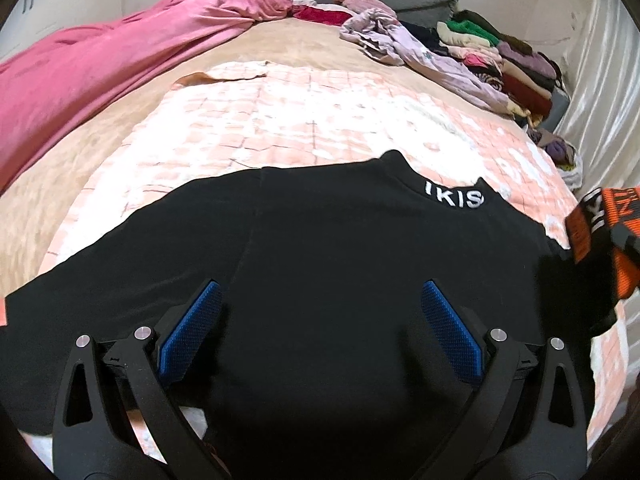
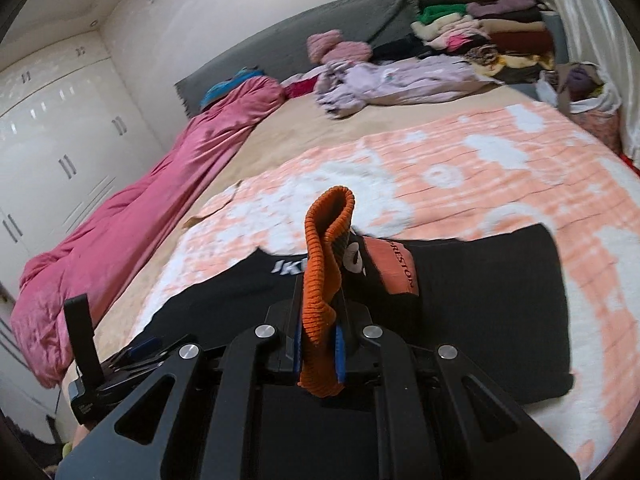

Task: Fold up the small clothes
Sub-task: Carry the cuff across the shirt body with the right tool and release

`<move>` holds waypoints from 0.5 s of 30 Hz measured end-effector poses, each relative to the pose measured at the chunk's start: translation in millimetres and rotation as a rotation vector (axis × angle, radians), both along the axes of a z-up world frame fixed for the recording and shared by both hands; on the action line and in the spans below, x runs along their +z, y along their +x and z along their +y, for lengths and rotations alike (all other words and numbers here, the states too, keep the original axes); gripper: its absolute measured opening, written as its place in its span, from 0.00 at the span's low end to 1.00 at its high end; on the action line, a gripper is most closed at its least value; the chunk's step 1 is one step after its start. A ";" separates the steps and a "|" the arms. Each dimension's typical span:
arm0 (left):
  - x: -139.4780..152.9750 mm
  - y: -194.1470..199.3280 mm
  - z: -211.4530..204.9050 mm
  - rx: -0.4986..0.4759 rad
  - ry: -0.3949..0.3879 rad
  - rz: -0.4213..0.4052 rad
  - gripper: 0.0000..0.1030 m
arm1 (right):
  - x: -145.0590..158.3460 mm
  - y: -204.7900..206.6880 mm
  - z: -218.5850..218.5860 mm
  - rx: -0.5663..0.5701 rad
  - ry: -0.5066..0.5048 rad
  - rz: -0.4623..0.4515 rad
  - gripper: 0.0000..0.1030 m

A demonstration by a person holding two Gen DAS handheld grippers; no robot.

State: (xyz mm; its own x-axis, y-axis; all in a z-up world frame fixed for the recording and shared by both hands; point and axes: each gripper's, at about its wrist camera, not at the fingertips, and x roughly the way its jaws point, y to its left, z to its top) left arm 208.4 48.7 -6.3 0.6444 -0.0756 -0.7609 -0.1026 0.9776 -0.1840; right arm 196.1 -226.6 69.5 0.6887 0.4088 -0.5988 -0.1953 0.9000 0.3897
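We have our right hand-held gripper pinching the orange cuff, lifting the sleeve over the black top spread near the bed's front edge; left hand-held gripper hovers spread. Folding has barely begun.

A wide bed fills the room, covered by a tan sheet with a peach-and-white quilt spread over its near half and a grey headboard at 12 o'clock against a pale wall. White wardrobes with metal handles stand at 9 o'clock, beside a long pink duvet rolled along the bed's edge. A stack of clothes sits at 1 o'clock, with glossy white curtains hanging at 3 o'clock, and the light is soft and even.
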 end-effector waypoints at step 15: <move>-1.9 0.0 15.7 -0.013 -0.104 0.006 0.91 | -15.4 9.4 55.5 0.101 0.063 0.032 0.25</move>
State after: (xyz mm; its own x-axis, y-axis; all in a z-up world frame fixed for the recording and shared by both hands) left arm 208.4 64.3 -8.2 0.6385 -0.1628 -0.7523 -0.0913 0.9545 -0.2840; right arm 205.5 -171.1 54.1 0.6229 0.5127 -0.5908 -0.2705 0.8499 0.4522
